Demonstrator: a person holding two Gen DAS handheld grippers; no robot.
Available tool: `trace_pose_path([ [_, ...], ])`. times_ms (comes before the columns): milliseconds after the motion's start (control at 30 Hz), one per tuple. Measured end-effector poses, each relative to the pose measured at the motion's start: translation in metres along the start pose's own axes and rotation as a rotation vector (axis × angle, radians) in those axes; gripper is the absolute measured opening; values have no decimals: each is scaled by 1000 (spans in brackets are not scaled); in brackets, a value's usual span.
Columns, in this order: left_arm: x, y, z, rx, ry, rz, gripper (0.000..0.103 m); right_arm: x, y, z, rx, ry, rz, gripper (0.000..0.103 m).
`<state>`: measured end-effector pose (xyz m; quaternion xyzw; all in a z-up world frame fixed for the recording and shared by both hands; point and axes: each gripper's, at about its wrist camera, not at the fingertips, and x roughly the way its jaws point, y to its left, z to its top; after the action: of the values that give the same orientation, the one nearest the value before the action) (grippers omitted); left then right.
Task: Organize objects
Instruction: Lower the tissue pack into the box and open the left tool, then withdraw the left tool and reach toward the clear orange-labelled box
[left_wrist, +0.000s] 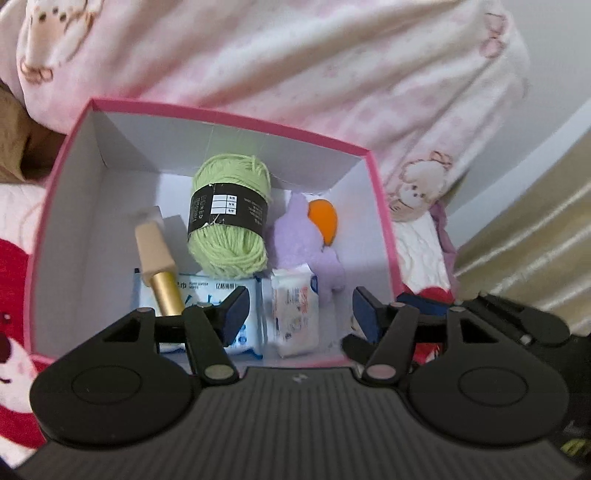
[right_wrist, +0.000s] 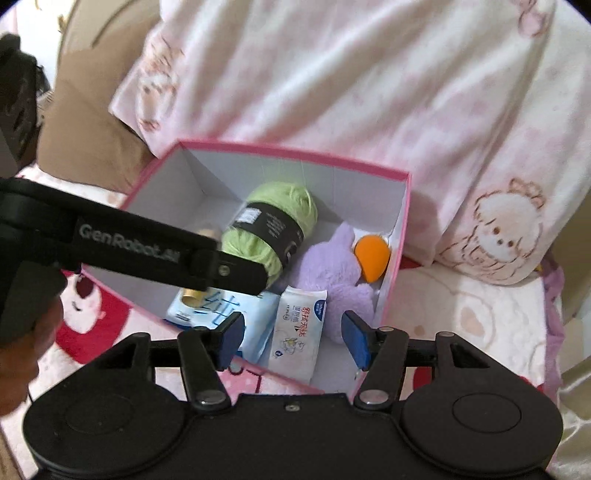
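A pink box (left_wrist: 236, 112) with white inner walls stands on the bed, also seen as the box (right_wrist: 295, 149) in the right wrist view. Inside lie a green yarn ball (left_wrist: 229, 214) (right_wrist: 273, 225), a purple plush toy (left_wrist: 306, 240) (right_wrist: 340, 273), an orange sponge (left_wrist: 325, 221) (right_wrist: 371, 258), a beige and gold bottle (left_wrist: 157, 258), a blue wipes pack (left_wrist: 221, 295) (right_wrist: 218, 310) and a white tissue pack (left_wrist: 295, 310) (right_wrist: 299, 328). My left gripper (left_wrist: 299, 314) hovers open above the box's near side, nothing between its fingers. My right gripper (right_wrist: 293, 339) is open above the tissue pack, holding nothing.
A pink-and-white blanket (left_wrist: 295, 66) printed with cartoon animals is heaped behind the box. A red and white patterned bedspread (right_wrist: 96, 325) lies beneath. The left gripper's black body (right_wrist: 147, 247) crosses the box in the right wrist view. A beige curtain (left_wrist: 535, 229) hangs at right.
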<state>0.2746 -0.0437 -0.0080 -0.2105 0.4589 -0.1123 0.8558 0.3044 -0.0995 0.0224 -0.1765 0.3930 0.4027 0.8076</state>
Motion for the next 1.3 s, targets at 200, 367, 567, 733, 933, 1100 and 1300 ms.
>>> trace_pose_path([
  [200,-46,-17,-14,84,-13,42,63,-54,10,-5,-45,-78,31,65],
  [367,-81,-25,-28,117,1,104,65,-92,25,-13,-124,-122,57,68],
  [567,-111,-29,-52,146,15,126,71,-125,44,-36,-230,-148,65,77],
  [733,-126,-29,-77,163,30,136,72,-137,42,-59,-175,-116,138,84],
  [933,-113,-17,-104,129,52,139,76,-137,44,-87,-218,-124,81,89],
  [1100,-83,-2,-119,87,64,121,76,-125,38,-105,-228,-128,74,89],
  [1300,-57,-5,-125,97,42,102,76,-97,28,-125,-261,-150,82,89],
])
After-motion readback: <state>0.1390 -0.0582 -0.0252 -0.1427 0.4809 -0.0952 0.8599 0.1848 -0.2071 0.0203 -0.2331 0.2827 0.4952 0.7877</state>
